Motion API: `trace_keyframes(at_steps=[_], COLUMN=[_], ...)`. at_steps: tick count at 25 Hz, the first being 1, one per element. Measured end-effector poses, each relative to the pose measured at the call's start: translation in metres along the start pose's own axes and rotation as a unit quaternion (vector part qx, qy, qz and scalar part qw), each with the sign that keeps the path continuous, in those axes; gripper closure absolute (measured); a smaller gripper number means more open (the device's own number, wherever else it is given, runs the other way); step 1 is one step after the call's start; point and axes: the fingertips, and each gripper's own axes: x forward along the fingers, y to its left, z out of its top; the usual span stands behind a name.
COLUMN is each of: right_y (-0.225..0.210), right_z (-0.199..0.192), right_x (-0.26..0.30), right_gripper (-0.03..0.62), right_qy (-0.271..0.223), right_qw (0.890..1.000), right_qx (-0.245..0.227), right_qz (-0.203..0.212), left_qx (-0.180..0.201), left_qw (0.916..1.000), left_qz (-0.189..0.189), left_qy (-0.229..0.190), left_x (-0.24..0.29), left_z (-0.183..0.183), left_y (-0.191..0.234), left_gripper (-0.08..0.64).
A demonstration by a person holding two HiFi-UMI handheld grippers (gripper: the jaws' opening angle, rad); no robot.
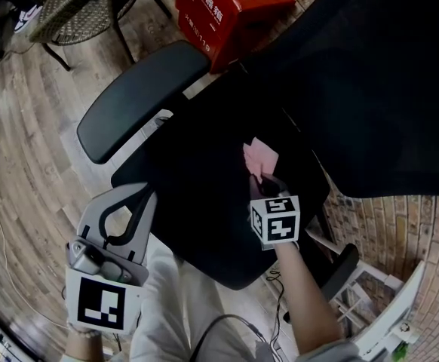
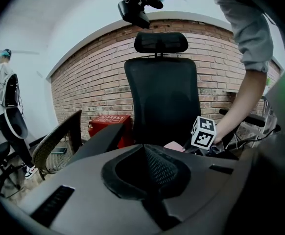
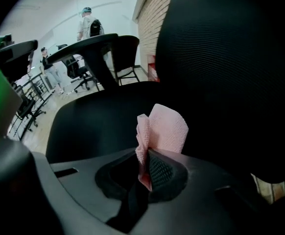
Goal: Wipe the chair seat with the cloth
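A black office chair fills the head view, its seat (image 1: 204, 179) below the tall mesh backrest (image 1: 370, 81). A pink cloth (image 1: 259, 159) lies against the seat's middle, pinched in my right gripper (image 1: 265, 179), which is shut on it. In the right gripper view the folded cloth (image 3: 161, 131) sticks up from between the closed jaws, over the seat (image 3: 98, 126). My left gripper (image 1: 118, 221) hangs off the seat's front left corner, shut with nothing in it. From the left gripper view I see the chair's backrest (image 2: 162, 102) and the right gripper's marker cube (image 2: 203, 132).
The chair's left armrest (image 1: 140, 96) juts out at the upper left. A red box (image 1: 231, 10) stands on the wood floor behind it, beside a wicker chair (image 1: 72, 6). A brick wall (image 2: 98, 87) backs the chair. Other people (image 3: 86, 23) and office chairs stand far off.
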Motion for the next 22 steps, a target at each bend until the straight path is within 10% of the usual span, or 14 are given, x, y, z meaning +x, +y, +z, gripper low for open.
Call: trace_keyframes(at_steps=[22], right_y=[0.254], right_z=[-0.060], right_x=[-0.036], right_gripper=[0.535], right_qy=[0.041], right_qw=[0.963], right_qx=[-0.135], right_qz=[0.229], left_qx=[-0.013], left_qw=[0.9998], left_qz=[0.014], left_qy=[-0.004], left_x=[-0.022], left_z=[-0.012], left_y=[0.006], left_gripper=[0.541])
